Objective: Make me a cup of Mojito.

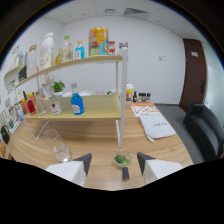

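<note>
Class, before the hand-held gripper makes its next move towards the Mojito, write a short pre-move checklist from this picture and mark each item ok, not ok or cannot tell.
1. Hand-held gripper fingers apart: ok, open and holding nothing.
2. Small dish of green pieces within reach: ok, it sits on the table between the fingers.
3. Glass ready to fill: cannot tell; it stands beside the left finger and looks tilted in this view.
4. Shelf post clear of the path: not ok, it stands just beyond the dish.
5. Blue bottle upright on the lower shelf: ok.
6. Which bottle holds what: cannot tell.
</note>
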Motion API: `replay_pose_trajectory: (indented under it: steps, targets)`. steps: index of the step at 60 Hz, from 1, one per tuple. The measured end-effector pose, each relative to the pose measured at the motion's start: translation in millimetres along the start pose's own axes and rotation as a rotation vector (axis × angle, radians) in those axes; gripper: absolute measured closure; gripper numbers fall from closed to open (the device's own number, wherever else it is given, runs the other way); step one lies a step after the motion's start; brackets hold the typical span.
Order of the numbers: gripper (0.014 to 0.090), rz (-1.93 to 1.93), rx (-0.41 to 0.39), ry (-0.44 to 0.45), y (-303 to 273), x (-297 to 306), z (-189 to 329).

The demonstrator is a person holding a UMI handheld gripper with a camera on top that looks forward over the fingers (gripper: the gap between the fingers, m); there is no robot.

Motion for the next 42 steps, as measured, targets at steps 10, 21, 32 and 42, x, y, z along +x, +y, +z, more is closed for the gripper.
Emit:
replay_pose_trajectory:
  steps: [10, 21, 32, 42]
  targets:
    - [0.0196, 0.014, 0.056, -0.04, -23.0, -63.1, -32.0]
    - [0.0198, 0.045, 0.045, -0.08, -6.3, -133.7, -38.5]
    - [0.0199, 0.104, -0.025, -0.117, 18.7, -187.5, -28.5]
    - [0.0194, 0.081, 0.038, -0.116, -28.9, -207.0, -8.5]
